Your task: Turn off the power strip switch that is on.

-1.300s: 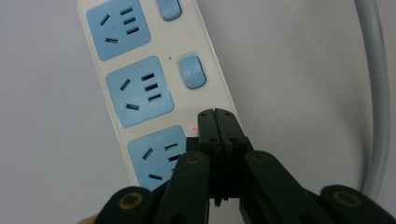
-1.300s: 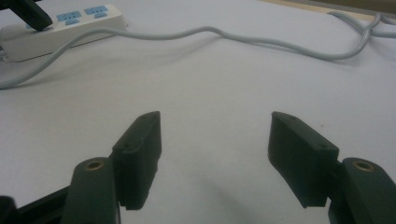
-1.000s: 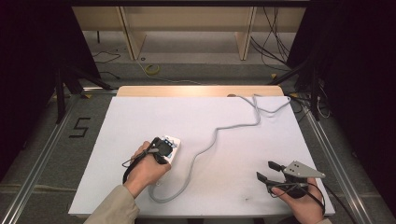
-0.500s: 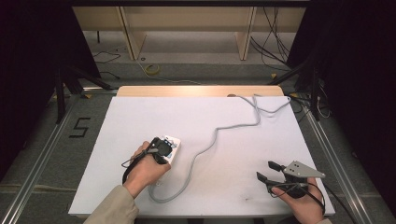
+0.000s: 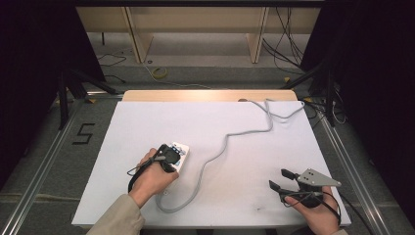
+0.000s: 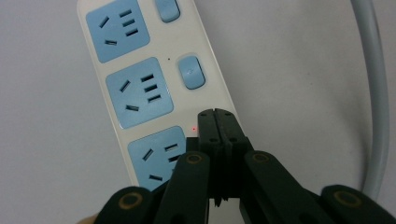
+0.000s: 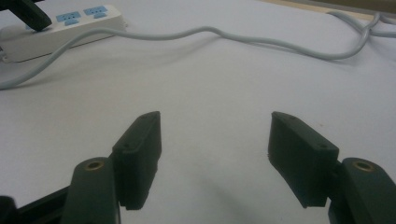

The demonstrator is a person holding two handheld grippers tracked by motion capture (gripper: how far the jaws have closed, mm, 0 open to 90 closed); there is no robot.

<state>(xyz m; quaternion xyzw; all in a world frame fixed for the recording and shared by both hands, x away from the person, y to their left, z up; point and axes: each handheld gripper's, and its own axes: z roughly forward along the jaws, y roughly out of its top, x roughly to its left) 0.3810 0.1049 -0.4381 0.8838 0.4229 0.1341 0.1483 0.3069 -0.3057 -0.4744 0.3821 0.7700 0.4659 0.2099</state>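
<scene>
Nearest to the person, at the near right of the white table [image 5: 244,122], the right gripper [image 5: 282,179] rests low in the hand. Its jaws stand wide apart and hold nothing — the right gripper view shows bare table between them.

A little farther in, on the left side, the left gripper [image 6: 216,116] is over a white power strip [image 6: 140,84]. Its two jaws are pressed tight together with nothing between them, and they make one thin tip. That tip sits on the near end of the strip, beside the nearest blue socket [image 6: 159,156]. A tiny red light [image 6: 194,129] glows just at the tip. It looks as if the tip is on the nearest switch, but the jaws hide it, so that is only a guess.

The next blue switch [image 6: 191,72] lies just past the tip, in clear view. The job looks like pressing the switches. To do it well, the person should keep the jaws closed, push straight down on the middle of a switch, and push gently. The strip is light and could slide or tip — the idle right gripper could steady its far end.

Farther off, the grey cord [image 5: 222,147] runs from the strip in a loop near the left hand [image 5: 151,178], then snakes to the far right edge of the table.
</scene>
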